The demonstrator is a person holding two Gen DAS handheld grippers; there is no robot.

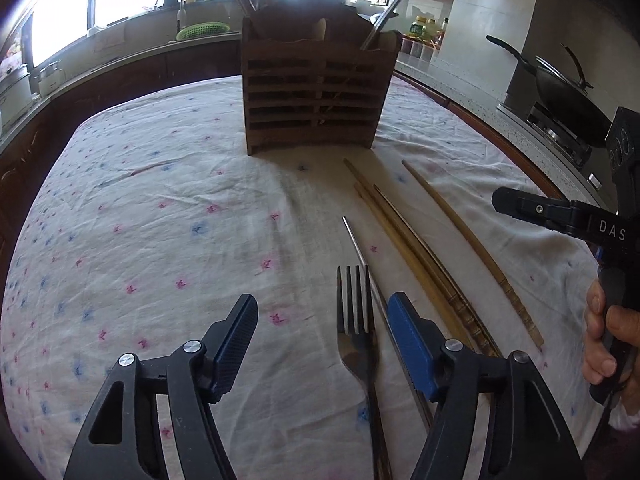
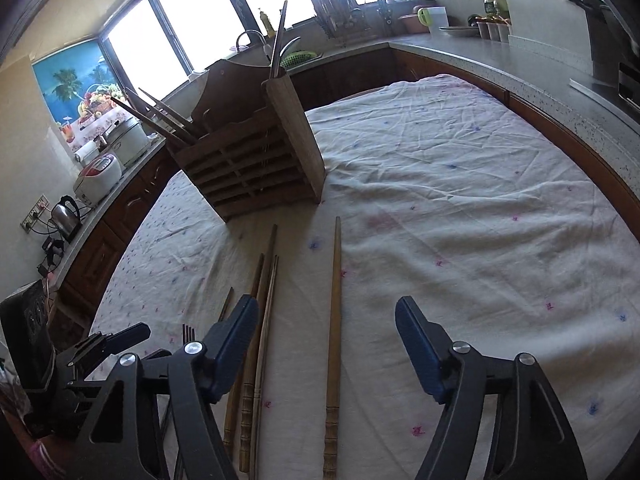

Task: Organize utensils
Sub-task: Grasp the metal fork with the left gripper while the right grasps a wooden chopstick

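Observation:
A wooden slatted utensil holder (image 1: 316,92) stands on the cloth-covered table and holds several chopsticks and utensils; it also shows in the right wrist view (image 2: 256,160). My left gripper (image 1: 324,324) is open just above the table, with a metal fork (image 1: 356,344) lying between its fingers. A metal chopstick (image 1: 360,256) lies beside the fork. Several wooden chopsticks (image 1: 404,248) lie to the right. My right gripper (image 2: 326,328) is open, with a single wooden chopstick (image 2: 334,320) between its fingers and the other wooden chopsticks (image 2: 260,320) by its left finger.
The table wears a white floral cloth (image 1: 160,220). A counter runs around it with a wok (image 1: 568,92) on a stove at the right, a sink and green basket (image 1: 202,30) at the back, and a rice cooker (image 2: 98,178) and kettle (image 2: 66,214) on the left.

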